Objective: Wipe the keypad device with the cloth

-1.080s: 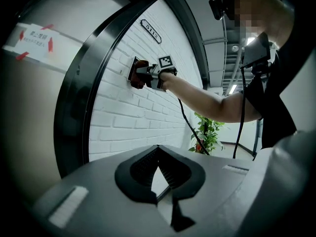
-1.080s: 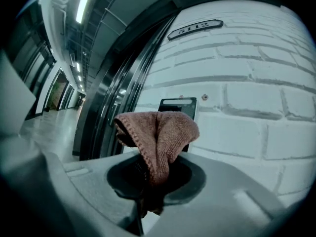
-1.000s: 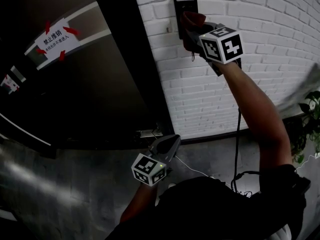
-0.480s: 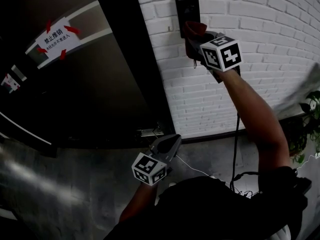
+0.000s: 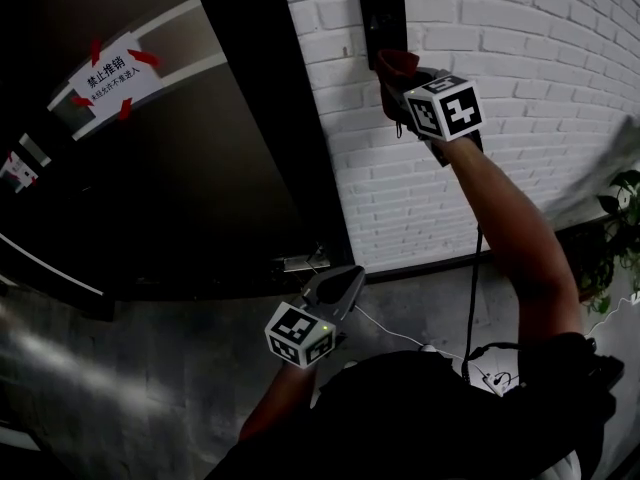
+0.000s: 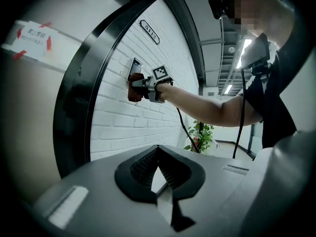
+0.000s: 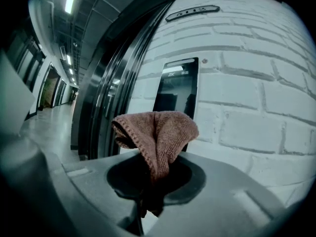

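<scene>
Keypad device [image 7: 177,85] is a dark upright panel on the white brick wall [image 7: 256,107], directly ahead of the right gripper [image 7: 148,181] and slightly above its jaw line. The right gripper's jaws are clamped on the reddish-brown cloth [image 7: 158,127]. The cloth bunches up out of the jaws and covers the lower edge of the panel in the right gripper view. In the left gripper view the cloth [image 6: 134,90] lies against the wall just below the keypad device [image 6: 134,65].

To the left of the right gripper, the black door frame [image 7: 106,98] runs close beside the panel's left edge. To the right and below there is bare brick. A small nameplate [image 7: 192,13] sits above the panel.

The left gripper [image 5: 340,288] hangs low, well apart from the wall, with its jaws closed together and nothing between them. A potted plant [image 5: 615,238] stands far to the right of the right gripper [image 5: 400,83].
</scene>
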